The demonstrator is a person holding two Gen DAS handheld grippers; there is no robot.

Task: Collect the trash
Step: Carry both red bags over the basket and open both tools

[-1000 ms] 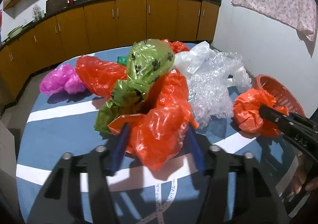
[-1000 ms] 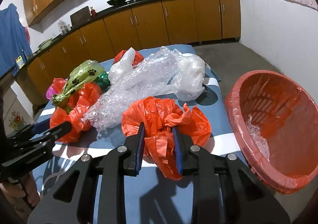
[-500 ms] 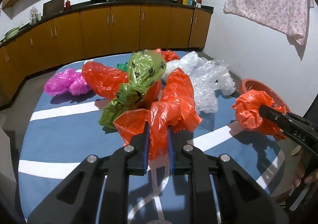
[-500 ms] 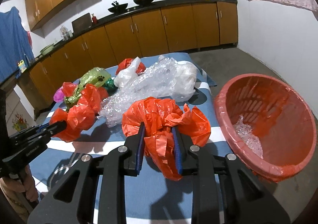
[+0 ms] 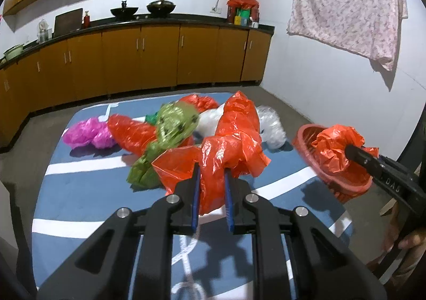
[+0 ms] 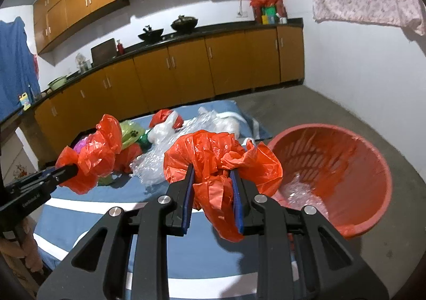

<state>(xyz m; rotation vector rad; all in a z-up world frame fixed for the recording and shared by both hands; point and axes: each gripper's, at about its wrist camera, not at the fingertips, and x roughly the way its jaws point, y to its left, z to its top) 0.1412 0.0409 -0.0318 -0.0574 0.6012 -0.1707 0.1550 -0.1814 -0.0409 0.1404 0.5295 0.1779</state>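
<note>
My left gripper (image 5: 211,172) is shut on a red plastic bag (image 5: 234,140) and holds it above the blue striped mat (image 5: 87,188). It also shows in the right wrist view (image 6: 90,158). My right gripper (image 6: 211,174) is shut on another red plastic bag (image 6: 221,156), lifted beside the red basket (image 6: 346,166). In the left wrist view that bag (image 5: 335,150) hangs in front of the basket (image 5: 306,137). A green bag (image 5: 170,129), a pink bag (image 5: 87,134), another red bag (image 5: 130,132) and clear plastic wrap (image 5: 269,126) lie on the mat.
The basket holds some clear plastic (image 6: 298,188) and stands on the concrete floor (image 6: 346,113) right of the mat. Wooden kitchen cabinets (image 5: 159,57) run along the far wall. A floral cloth (image 5: 346,1) hangs on the right wall.
My left gripper closed on the red bag and lifted it off the pile. Both grippers have risen, and the right one has carried its red bag closer to the basket.
</note>
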